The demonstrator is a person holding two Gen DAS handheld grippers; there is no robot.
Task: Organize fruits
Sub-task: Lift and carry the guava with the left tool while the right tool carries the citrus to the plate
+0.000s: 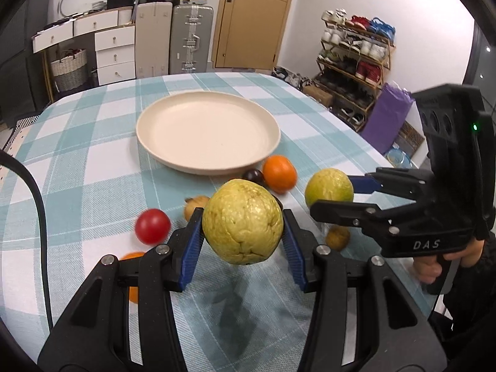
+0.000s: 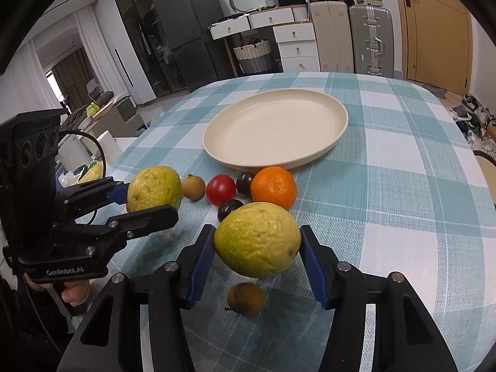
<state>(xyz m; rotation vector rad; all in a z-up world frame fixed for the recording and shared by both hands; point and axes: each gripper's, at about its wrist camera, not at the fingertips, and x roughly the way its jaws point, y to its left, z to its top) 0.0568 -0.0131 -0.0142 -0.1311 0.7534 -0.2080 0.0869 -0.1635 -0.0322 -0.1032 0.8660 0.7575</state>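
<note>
I see a teal-and-white checked counter (image 2: pixel 403 186), a cream plate (image 2: pixel 310 161), yellow-green guavas (image 1: pixel 243 221), an orange mandarin (image 2: pixel 273 187) and a red tomato (image 2: pixel 220 189).

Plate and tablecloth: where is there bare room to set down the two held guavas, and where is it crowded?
The cream plate is bare across its whole inside. Checked cloth to its right and beyond its far rim is also free. The crowded strip runs along the plate's near rim: orange, tomato, dark plums.
</note>
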